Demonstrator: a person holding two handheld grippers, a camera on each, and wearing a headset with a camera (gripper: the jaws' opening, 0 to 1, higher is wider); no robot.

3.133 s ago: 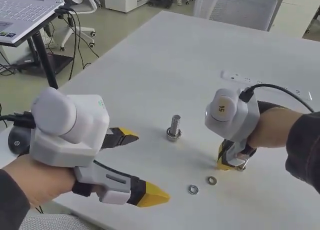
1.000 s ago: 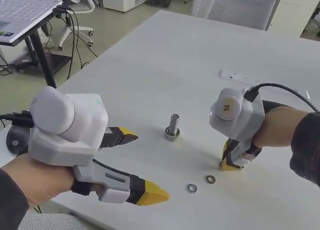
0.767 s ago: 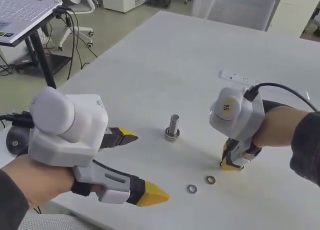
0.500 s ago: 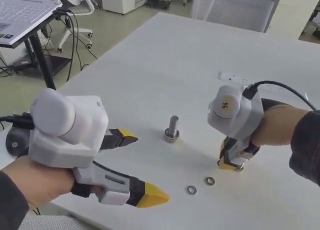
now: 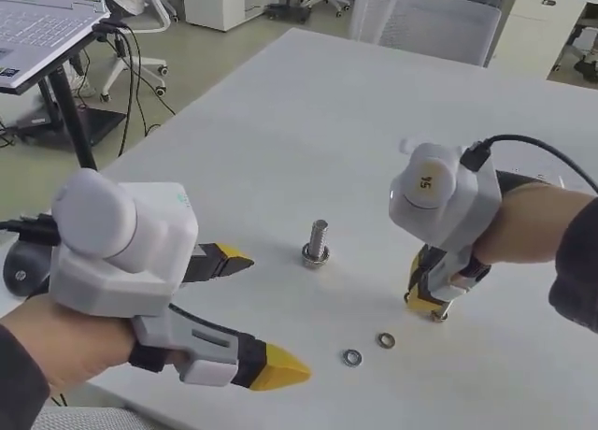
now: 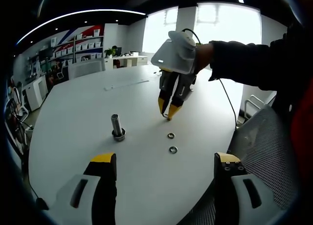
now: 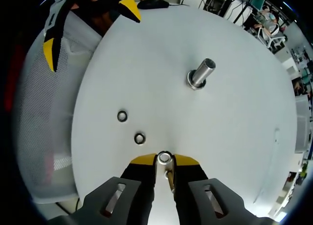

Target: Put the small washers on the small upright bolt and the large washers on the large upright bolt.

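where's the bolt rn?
In the head view the bolt stands upright on the table, between the open left tool and the right tool, which pinches a washer. Two loose washers lie nearer the person.

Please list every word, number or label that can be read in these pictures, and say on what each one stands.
"54", as far as the tilted digits allow: yellow sticker on the right hand-held gripper.
Green mark on the left hand-held gripper: too small to read.
Laptop keys: too blurred to read.
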